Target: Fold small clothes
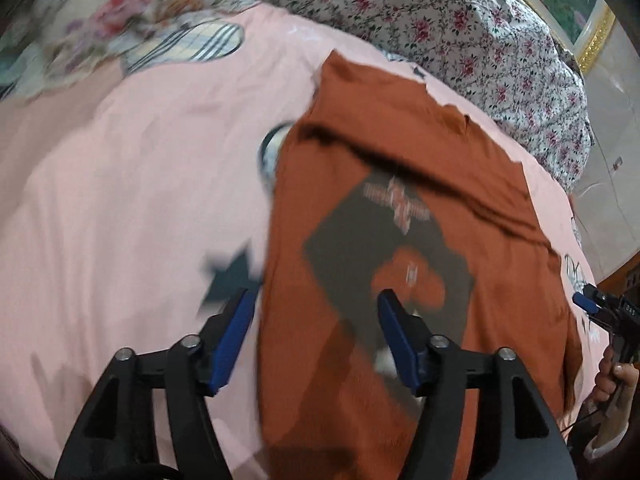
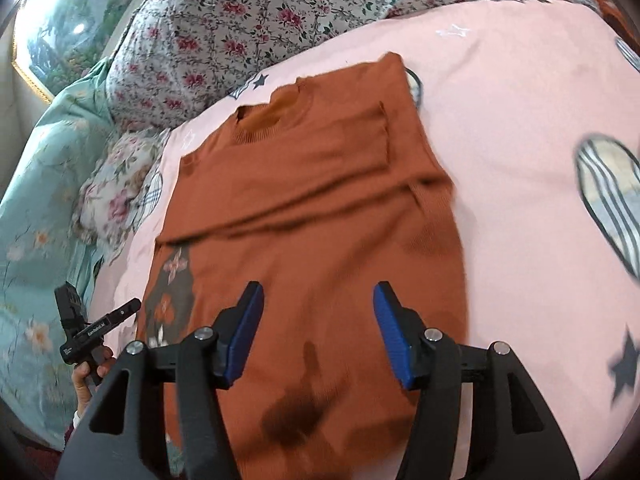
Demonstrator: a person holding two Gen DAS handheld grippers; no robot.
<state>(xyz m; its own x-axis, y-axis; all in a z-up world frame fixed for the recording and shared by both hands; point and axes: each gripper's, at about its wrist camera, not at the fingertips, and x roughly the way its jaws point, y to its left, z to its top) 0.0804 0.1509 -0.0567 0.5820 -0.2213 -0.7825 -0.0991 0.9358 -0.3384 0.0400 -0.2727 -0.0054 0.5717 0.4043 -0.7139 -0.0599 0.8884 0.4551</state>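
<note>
The rust-orange shirt (image 2: 312, 208) lies flat on the pink sheet (image 2: 512, 120), collar away from the fingers, long axis running ahead. The right gripper (image 2: 318, 334) and left gripper (image 1: 316, 336) both hover spread, empty, over its near hem.

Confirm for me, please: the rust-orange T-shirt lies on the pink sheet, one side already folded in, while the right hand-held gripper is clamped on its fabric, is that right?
Not quite. The rust-orange T-shirt does lie on the pink sheet with one side folded in, but the right hand-held gripper is open above it, with no fabric between its pads. The right wrist view shows this.
</note>
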